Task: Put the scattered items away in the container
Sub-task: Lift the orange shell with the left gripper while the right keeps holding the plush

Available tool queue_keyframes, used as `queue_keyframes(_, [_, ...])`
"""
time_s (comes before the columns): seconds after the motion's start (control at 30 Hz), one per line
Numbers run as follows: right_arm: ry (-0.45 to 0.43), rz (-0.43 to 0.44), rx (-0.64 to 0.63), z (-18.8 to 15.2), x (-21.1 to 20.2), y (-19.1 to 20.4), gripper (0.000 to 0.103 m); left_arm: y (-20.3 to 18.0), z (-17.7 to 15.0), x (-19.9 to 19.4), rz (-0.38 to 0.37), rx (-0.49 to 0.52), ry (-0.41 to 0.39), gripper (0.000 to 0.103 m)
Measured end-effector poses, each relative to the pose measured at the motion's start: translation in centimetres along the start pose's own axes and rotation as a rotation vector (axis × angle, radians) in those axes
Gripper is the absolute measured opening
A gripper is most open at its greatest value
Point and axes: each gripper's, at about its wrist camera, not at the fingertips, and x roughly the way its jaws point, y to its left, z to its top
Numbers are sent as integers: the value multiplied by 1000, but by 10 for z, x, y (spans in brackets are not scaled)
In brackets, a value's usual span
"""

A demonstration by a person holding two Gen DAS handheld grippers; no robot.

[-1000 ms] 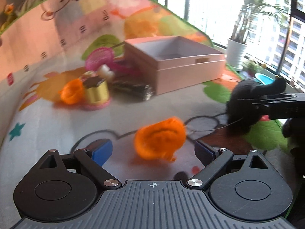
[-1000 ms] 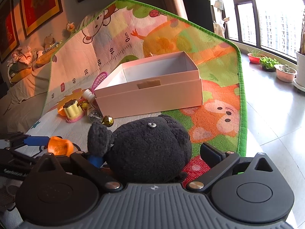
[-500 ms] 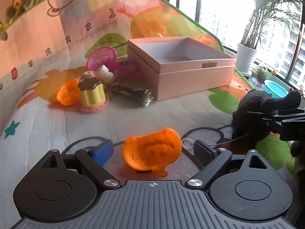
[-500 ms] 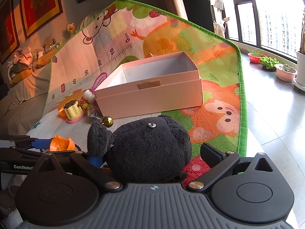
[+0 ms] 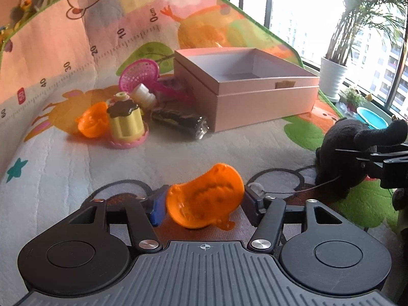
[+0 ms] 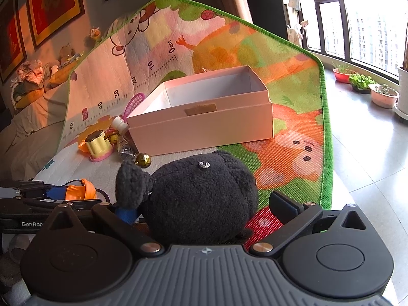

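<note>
An orange plastic toy shell (image 5: 206, 204) sits between the blue pads of my left gripper (image 5: 204, 202). Its jaws are closing, and both pads touch the shell's sides. The same shell (image 6: 80, 190) shows at the far left of the right wrist view. A black plush toy (image 6: 201, 199) lies on the play mat between the fingers of my right gripper (image 6: 204, 209). This gripper is open: the left pad is at the plush's ear and the right pad stands apart. The pink open box (image 5: 265, 99) (image 6: 204, 127) rests further back on the mat.
Left of the box lie another orange shell (image 5: 93, 123), a yellow cupcake toy (image 5: 126, 123), a pink sieve (image 5: 139, 77), a white cap (image 5: 144, 95) and a dark wrapped packet (image 5: 181, 122). A gold bell (image 6: 142, 159) lies near the plush. Potted plants (image 6: 382, 94) stand on the tiled floor at right.
My left gripper's jaws have narrowed from wide apart to touching the orange shell. The shell now sits tilted between the pads. The right gripper and plush have not moved.
</note>
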Motion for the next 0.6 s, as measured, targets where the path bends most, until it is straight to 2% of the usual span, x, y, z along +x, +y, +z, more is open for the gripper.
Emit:
queue_keyframes(0.17, [2, 0, 1, 0, 0, 0, 103, 0, -1, -2, -10, 10, -4, 64])
queue_keyframes(0.23, [4, 0, 3, 0, 0, 0, 103, 1, -1, -4, -12, 23, -10, 69])
queue_keyframes(0.3, [4, 0, 4, 0, 0, 0, 103, 4, -2, -7, -3, 38, -14, 83])
queue_keyframes(0.43, [5, 0, 4, 0, 0, 0, 103, 9, -3, -12, 31, 64, -14, 86])
queue_keyframes(0.5, [5, 0, 4, 0, 0, 0, 103, 12, -3, -14, 43, 71, -12, 92])
queue_keyframes(0.6, [5, 0, 4, 0, 0, 0, 103, 18, -5, -17, 54, 74, -9, 93])
